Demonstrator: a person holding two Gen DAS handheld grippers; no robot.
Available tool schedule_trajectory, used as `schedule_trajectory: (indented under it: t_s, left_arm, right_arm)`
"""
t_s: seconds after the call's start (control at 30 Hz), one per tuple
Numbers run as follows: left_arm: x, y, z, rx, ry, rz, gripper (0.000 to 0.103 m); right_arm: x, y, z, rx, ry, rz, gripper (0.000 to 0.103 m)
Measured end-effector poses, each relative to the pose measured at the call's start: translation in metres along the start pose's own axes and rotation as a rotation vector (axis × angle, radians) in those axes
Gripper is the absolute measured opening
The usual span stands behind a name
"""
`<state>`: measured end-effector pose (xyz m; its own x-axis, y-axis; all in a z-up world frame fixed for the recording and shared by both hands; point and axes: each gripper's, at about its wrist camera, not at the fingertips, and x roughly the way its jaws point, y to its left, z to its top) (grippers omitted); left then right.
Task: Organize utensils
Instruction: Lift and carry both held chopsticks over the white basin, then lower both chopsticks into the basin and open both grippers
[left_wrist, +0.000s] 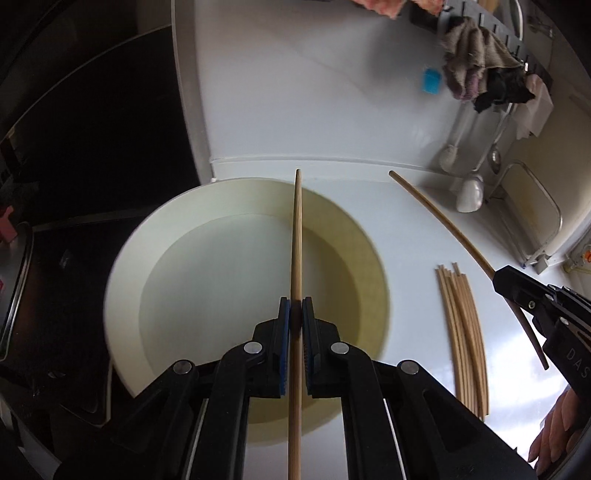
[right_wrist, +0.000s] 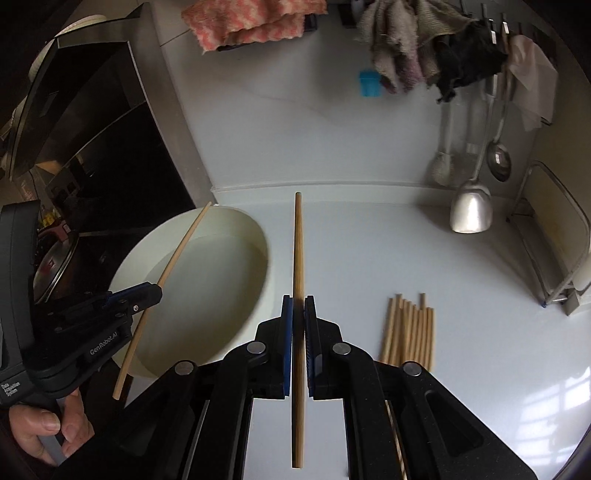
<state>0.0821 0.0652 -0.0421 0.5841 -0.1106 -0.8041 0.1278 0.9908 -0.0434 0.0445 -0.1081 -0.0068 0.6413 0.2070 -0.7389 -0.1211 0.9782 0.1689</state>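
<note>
Above a white kitchen counter (right_wrist: 369, 258), both grippers carry one wooden chopstick each, apparently out of the pale basin (left_wrist: 147, 236) that holds shallow water at the left. The left gripper (left_wrist: 296, 314) has its jaws pinched narrow on a chopstick (left_wrist: 297, 229) that runs straight away from the camera over the basin. The right gripper (right_wrist: 298, 314) is likewise clamped tight on the other chopstick (right_wrist: 298, 251), held over bare counter between the basin and a neat bundle of chopsticks (right_wrist: 408, 328) lying side by side to the right.

By the look of it, the step in hand is the transfer: two sticks lifted clear and on their way to the sorted bundle. The next move calls for lowering each stick parallel to the bundle, ends lined up with the rest, then easing the jaws apart close to the surface so neither stick rolls or knocks the row askew.

Much stays unclear. The near ends of both held sticks vanish under the gripper bodies, and the bundle's near end is cut off in the right wrist view. Whether more chopsticks remain in the basin cannot be told, since its near part is hidden. Only a hand (right_wrist: 48, 428) of the person shows. Cloths (right_wrist: 406, 48) and ladles (right_wrist: 471, 210) hang at the far wall, blurred.
</note>
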Motion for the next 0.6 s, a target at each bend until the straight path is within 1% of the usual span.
schedule_trajectory:
  t_s: [0.13, 0.2, 0.3, 0.43, 0.53, 0.6]
  left_arm:
    - [0.016, 0.044, -0.001, -0.037, 0.039, 0.037, 0.007]
    - [0.024, 0.059, 0.0, -0.045, 0.055, 0.052, 0.007]
    - [0.038, 0.077, 0.002, -0.046, 0.088, 0.05, 0.007]
    - [0.058, 0.081, 0.006, -0.024, 0.132, 0.032, 0.007]
    - [0.072, 0.08, 0.004, -0.017, 0.166, 0.032, 0.007]
    - [0.078, 0.082, 0.004, -0.012, 0.173, 0.036, 0.008]
  right_arm:
    - [0.038, 0.046, 0.01, -0.049, 0.051, 0.047, 0.006]
    - [0.058, 0.064, 0.013, -0.055, 0.087, 0.068, 0.006]
    - [0.088, 0.083, 0.013, -0.061, 0.141, 0.071, 0.006]
    - [0.118, 0.096, 0.01, -0.041, 0.216, 0.065, 0.006]
    - [0.133, 0.099, 0.009, -0.029, 0.254, 0.053, 0.006]
    - [0.141, 0.101, 0.009, -0.026, 0.279, 0.047, 0.006]
